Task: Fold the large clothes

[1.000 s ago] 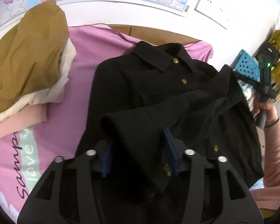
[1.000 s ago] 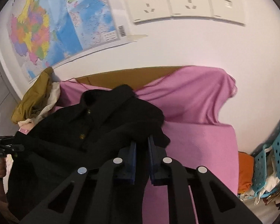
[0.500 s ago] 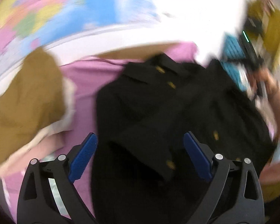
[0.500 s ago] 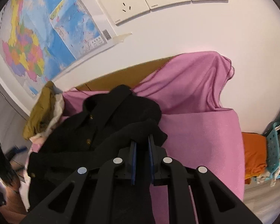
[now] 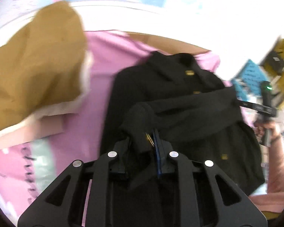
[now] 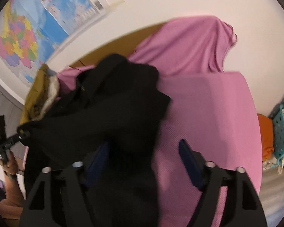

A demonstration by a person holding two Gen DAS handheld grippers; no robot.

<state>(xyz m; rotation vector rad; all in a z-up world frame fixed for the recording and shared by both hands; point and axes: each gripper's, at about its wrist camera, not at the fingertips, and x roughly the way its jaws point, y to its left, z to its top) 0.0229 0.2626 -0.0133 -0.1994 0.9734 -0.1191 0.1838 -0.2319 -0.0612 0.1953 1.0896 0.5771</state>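
On the pink sheet (image 6: 208,104) the black jacket (image 5: 166,87) lies half folded; your left gripper (image 5: 142,141) is closing on its sleeve while your right gripper (image 6: 143,151) is opening, fabric unpinched between the pads, so a left tug could undo the fold.

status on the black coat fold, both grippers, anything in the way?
Left gripper closing on a black coat sleeve. Right gripper opening, coat cloth between its jaws. Coat lies on the pink sheet. Brown clothes pile alongside, not blocking.
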